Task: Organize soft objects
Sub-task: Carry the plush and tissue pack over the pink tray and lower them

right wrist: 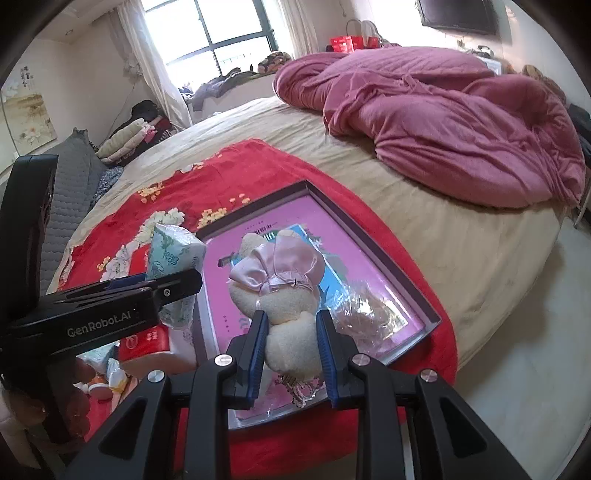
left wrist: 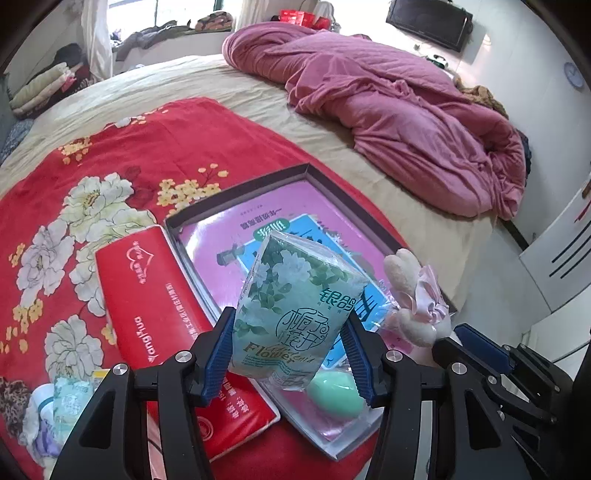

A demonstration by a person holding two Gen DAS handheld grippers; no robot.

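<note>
While above tray [left wrist: 236, 192], left gripper [left wrist: 291, 354] clamps tissue pack [left wrist: 295, 295]; right gripper [right wrist: 291, 354] clamps plush rabbit [right wrist: 284, 295].

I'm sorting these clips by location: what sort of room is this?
Most likely a home bedroom: a large bed with a rumpled pink duvet and a red floral blanket, a wall-mounted TV, and clothes piled by the window.

place: home bedroom | evidence: bed [right wrist: 461, 251], pink duvet [right wrist: 443, 122], curtained window [right wrist: 221, 40]
</note>
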